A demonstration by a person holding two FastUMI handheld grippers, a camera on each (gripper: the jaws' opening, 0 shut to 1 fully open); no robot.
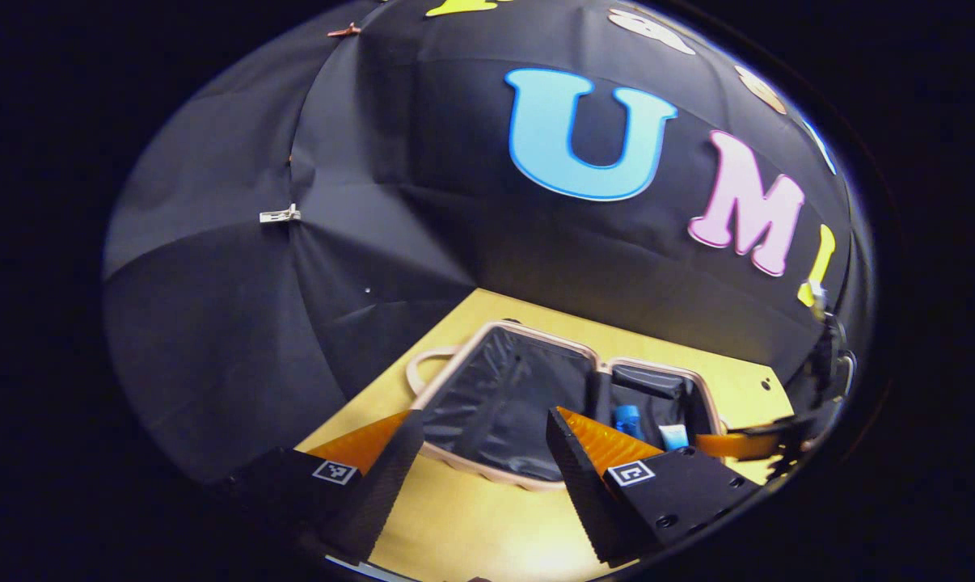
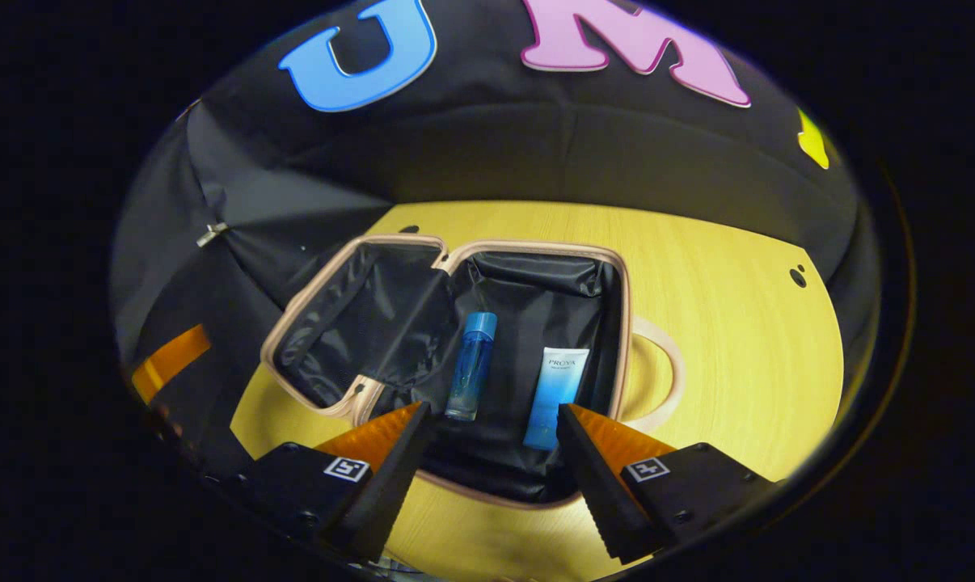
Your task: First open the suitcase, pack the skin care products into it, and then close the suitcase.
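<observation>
A small pink-rimmed suitcase [image 2: 623,323] lies wide open on the yellow table, black lining showing in both halves. In its right half lie a blue bottle [image 2: 471,364] and a white-and-blue tube [image 2: 556,396], side by side. My right gripper [image 2: 494,407] hovers open just above the near rim of that half, holding nothing. In the left gripper view the suitcase [image 1: 552,338] shows its empty lid half toward me, with the bottle [image 1: 629,420] and tube [image 1: 673,436] in the far half. My left gripper [image 1: 483,414] is open over the lid's near edge, nothing between its fingers.
The wooden table [image 2: 738,323] has bare room to the right of the case, with small holes near its back edge. The case's loop handles stick out sideways [image 2: 665,380] [image 1: 423,364]. The black cloth wall stands close behind. The other gripper's finger [image 1: 742,444] reaches in from the right.
</observation>
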